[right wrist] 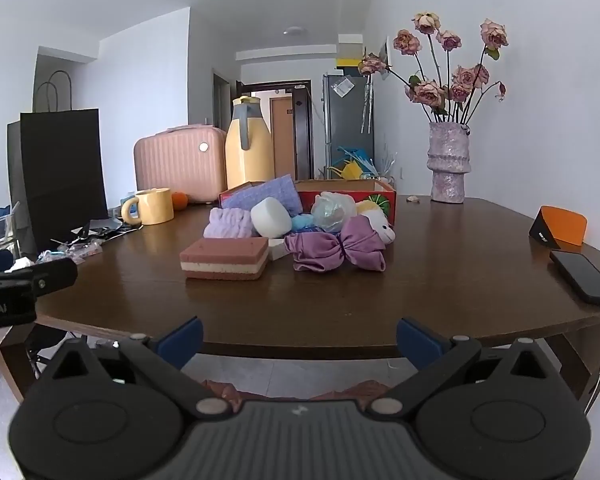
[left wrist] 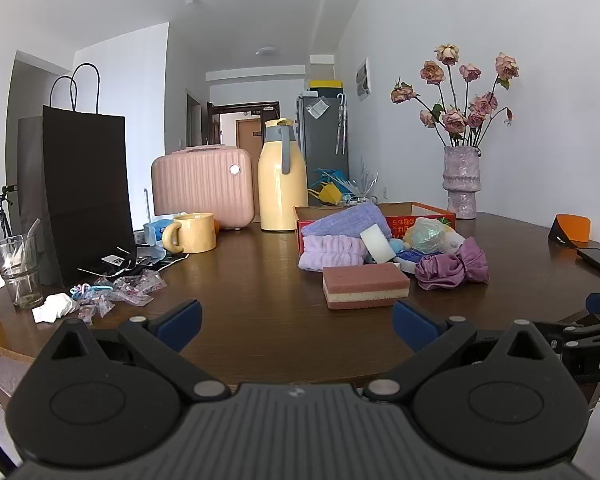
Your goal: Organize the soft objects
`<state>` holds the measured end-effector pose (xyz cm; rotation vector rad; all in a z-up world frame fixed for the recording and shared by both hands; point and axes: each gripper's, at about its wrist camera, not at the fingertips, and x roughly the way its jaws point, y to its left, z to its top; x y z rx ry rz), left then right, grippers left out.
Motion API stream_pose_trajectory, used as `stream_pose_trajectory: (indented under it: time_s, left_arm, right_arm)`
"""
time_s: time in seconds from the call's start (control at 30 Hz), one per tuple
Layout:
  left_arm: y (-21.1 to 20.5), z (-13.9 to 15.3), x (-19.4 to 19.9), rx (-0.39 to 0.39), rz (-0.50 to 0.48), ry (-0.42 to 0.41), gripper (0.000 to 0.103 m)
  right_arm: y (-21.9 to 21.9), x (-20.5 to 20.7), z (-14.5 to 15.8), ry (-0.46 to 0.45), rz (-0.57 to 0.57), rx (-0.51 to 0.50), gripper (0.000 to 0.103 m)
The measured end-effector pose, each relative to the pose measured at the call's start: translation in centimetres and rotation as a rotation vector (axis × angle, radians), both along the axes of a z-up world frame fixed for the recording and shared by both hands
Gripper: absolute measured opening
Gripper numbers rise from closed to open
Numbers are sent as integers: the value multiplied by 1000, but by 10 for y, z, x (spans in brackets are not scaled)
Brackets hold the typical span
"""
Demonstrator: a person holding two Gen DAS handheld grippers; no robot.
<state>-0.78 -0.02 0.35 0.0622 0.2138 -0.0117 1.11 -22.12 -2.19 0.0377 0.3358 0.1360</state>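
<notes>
A heap of soft things lies mid-table in front of a red cardboard box (left wrist: pixel 428 216) (right wrist: pixel 384 194): a pink layered sponge (left wrist: pixel 365 285) (right wrist: pixel 225 258), a purple satin scrunchie (left wrist: pixel 452 266) (right wrist: pixel 336 250), a lilac headband (left wrist: pixel 332 254) (right wrist: pixel 228 223), a blue-violet cloth (left wrist: pixel 346 220) (right wrist: pixel 268 194), a white sponge block (left wrist: pixel 376 242) (right wrist: pixel 271 217) and a plush toy (right wrist: pixel 376 220). My left gripper (left wrist: pixel 296 326) hovers open over the near table, short of the sponge. My right gripper (right wrist: pixel 299 340) stands open at the table's front edge, nothing between its fingers.
A brown table (left wrist: pixel 260 280) (right wrist: pixel 440 264) carries a black paper bag (left wrist: pixel 84 192), pink case (left wrist: pixel 202 184), yellow flask (left wrist: pixel 282 184), yellow mug (left wrist: pixel 192 232), glass (left wrist: pixel 18 270), wrappers (left wrist: pixel 116 290), a vase of dried roses (left wrist: pixel 462 180) (right wrist: pixel 448 160), a phone (right wrist: pixel 584 276) and an orange block (right wrist: pixel 562 226).
</notes>
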Motion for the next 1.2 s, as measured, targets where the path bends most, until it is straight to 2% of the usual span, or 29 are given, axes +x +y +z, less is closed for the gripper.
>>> stream_pose_trajectory:
  time_s: [1.2]
  left_arm:
    - [-2,-3,0,6,1,-10,103]
  right_arm:
    - [0,-4,3,-45,-2,19,103]
